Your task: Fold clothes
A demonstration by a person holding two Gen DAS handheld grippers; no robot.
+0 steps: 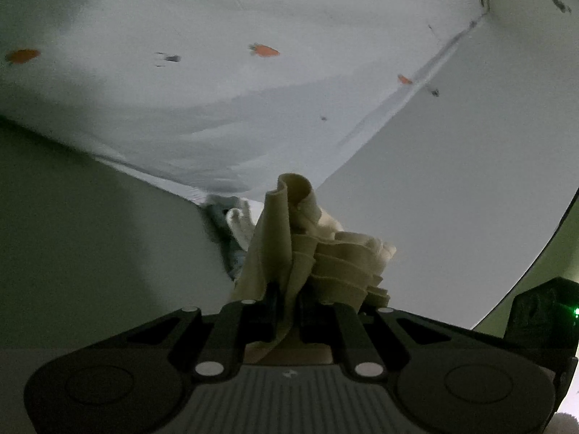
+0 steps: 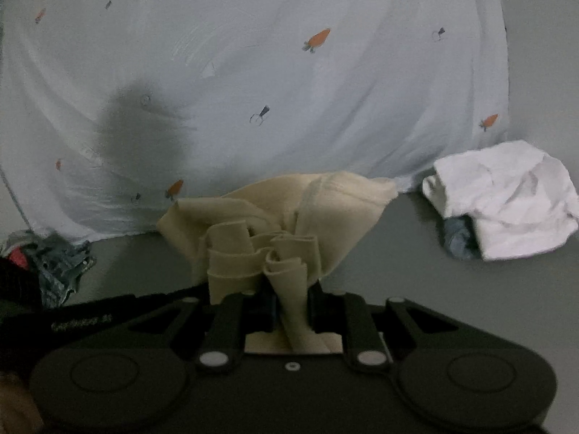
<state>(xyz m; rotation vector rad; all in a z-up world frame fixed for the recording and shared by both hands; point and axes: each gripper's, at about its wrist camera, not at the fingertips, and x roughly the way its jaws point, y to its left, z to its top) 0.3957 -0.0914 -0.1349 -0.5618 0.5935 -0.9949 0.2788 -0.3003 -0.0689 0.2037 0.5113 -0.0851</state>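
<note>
Beige cloth (image 1: 289, 253) bunched and pinched between both hand-held grippers' (image 1: 287, 300) (image 2: 291, 303) narrowed jaws

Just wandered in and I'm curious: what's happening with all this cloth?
A person is folding laundry with two hand-held tools. The left gripper and the right gripper are each shut on a bunched part of a cream cloth. Behind it is a pale blue garment with carrot prints, and a crumpled white garment lies off to one side.
</note>
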